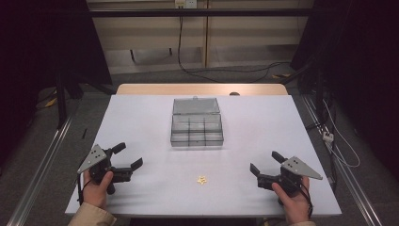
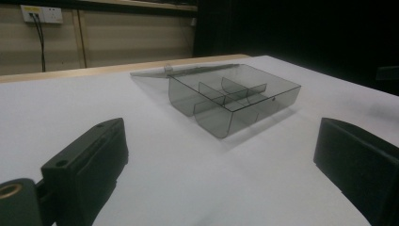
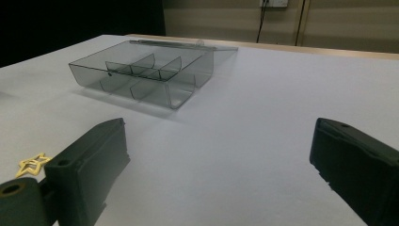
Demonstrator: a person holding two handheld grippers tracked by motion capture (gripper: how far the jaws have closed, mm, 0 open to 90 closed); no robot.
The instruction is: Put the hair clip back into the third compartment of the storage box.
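A clear grey plastic box (image 1: 196,128) with inner dividers stands mid-table, its lid folded back flat behind it; it also appears in the left gripper view (image 2: 233,96) and the right gripper view (image 3: 141,70). A small gold star (image 1: 202,180) lies near the front edge, between the hands, and at the lower left of the right gripper view (image 3: 33,163). My left gripper (image 1: 128,155) rests open at the front left, nothing between its jaws. My right gripper (image 1: 265,162) rests open at the front right, likewise empty.
The white table top (image 1: 141,122) has a wooden strip (image 1: 202,89) along its far edge. Cables run over the floor behind and to the right of the table. Dark stands rise at both sides.
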